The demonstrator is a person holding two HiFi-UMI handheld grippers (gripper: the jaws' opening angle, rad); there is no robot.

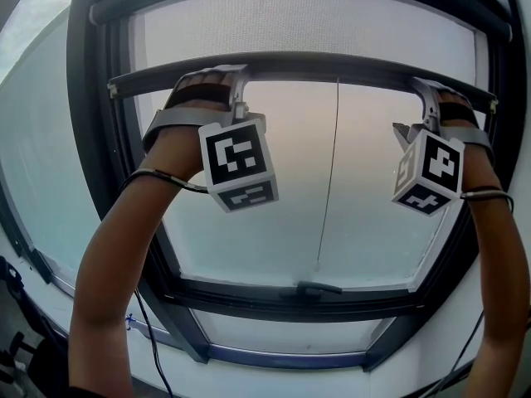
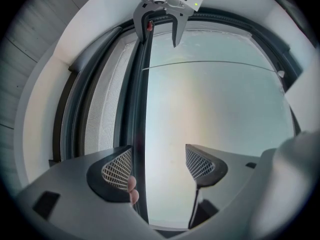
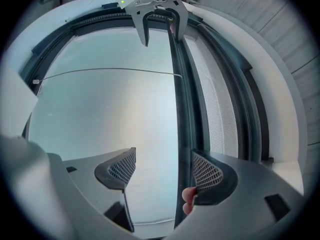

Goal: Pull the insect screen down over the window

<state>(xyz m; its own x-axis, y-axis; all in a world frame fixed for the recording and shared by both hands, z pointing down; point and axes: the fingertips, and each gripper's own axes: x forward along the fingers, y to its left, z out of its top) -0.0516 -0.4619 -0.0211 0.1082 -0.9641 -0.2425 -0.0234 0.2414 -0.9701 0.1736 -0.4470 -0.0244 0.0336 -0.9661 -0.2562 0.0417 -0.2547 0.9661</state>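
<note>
Insect screen (image 1: 307, 23) — pale grey fine mesh; pull bar (image 1: 332, 63) dark grey; window frame (image 1: 87, 139) — black.

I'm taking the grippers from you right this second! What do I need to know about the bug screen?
Left gripper: open, with the pull bar between its fingers, close beside the left one, not clamped.
Right gripper: open, with the same bar between its fingers, close beside the right one.
Insect screen: its mesh covers only the top strip of the window. The bar sits high, with one gripper near each end.
Done: both grippers are hooked over the bar.
Left: pull the bar down evenly, probably to the bottom frame. Most of the glass is uncovered.
</note>
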